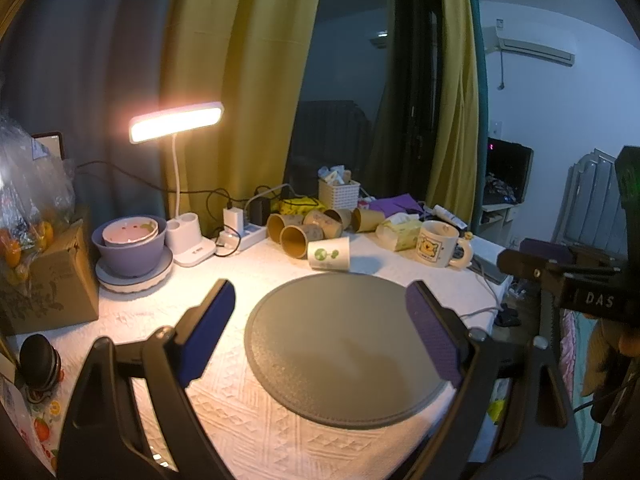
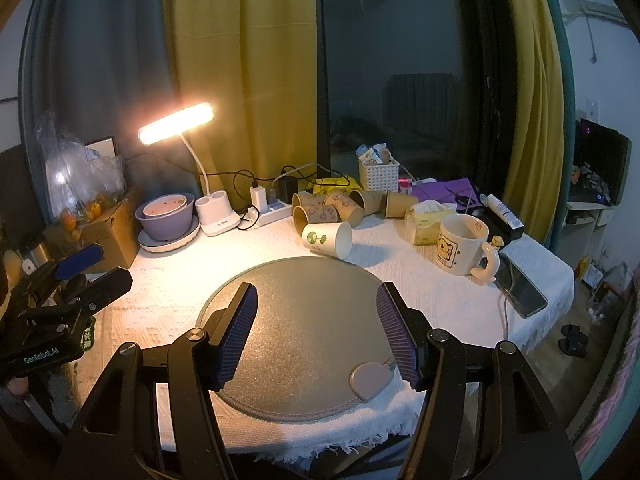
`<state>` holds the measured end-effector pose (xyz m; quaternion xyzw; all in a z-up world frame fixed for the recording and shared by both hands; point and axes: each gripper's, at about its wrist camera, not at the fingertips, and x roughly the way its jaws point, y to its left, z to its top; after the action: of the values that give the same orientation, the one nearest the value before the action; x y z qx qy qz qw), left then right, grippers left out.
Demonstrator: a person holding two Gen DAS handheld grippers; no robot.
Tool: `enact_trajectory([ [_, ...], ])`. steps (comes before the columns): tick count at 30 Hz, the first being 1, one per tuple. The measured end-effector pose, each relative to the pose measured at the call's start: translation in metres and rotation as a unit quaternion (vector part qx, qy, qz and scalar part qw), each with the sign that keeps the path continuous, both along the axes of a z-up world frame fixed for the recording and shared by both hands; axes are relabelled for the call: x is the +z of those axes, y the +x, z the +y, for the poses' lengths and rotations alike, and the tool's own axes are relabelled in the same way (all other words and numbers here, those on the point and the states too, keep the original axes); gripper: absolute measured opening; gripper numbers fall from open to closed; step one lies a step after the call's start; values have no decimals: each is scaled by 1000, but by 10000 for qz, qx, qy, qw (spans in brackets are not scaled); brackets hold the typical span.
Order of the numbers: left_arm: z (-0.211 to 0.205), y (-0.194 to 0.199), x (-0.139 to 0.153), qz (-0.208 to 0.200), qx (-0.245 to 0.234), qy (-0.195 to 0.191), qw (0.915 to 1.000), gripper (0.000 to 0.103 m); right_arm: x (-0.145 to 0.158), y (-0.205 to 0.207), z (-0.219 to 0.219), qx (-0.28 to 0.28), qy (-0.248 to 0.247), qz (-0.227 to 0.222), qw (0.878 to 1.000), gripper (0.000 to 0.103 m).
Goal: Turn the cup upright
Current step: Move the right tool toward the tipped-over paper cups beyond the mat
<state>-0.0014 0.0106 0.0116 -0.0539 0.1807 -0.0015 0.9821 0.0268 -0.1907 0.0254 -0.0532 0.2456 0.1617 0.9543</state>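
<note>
White paper cup: the white paper cup with a green print lies on its side just past the far edge of the mat, its open mouth turned right and its base to the left.
Grey mat: a round grey mat rests on the white textured tablecloth directly under both my grippers; a small beige rounded tab sits at its near right edge.
My left gripper: my left gripper hangs over the mat with its blue-padded fingers spread wide, holding nothing, well short of the cup.
My right gripper: my right gripper is likewise spread wide over the near half of the mat, empty, with the cup far ahead between its fingers.
Brown cups: a cluster of brown paper cups lies toppled just behind the white cup.
Mug: a cream ceramic mug with a bear picture stands upright to the right of the cup.
Lamp: a lit white desk lamp glows at the far left, beside a purple bowl on a plate.
Phone: a dark phone lies at the right edge of the table.
</note>
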Motion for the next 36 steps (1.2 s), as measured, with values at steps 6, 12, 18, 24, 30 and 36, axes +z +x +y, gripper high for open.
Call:
enact_trajectory([
  [6,2,3,1,-72,-60,-78,9999,88,0,0,2,8,-32,-8,10000,65],
  [12,4,18,1,-42,-84,52,9999,88,0,15,14,136,-202,2,9997,65],
  [18,0,57,2,341,-129,522,9980,88,-9,46,18,225,-244,144,9993,65],
  [24,5,104,-2,691,-96,659,9954,88,-16,91,16,236,-221,320,9990,65],
  [30,11,150,-1,945,-47,742,9927,88,-19,139,6,182,-199,456,9986,65],
  [36,15,209,-9,1224,-130,773,9894,88,-25,191,-5,77,-145,655,9977,65],
])
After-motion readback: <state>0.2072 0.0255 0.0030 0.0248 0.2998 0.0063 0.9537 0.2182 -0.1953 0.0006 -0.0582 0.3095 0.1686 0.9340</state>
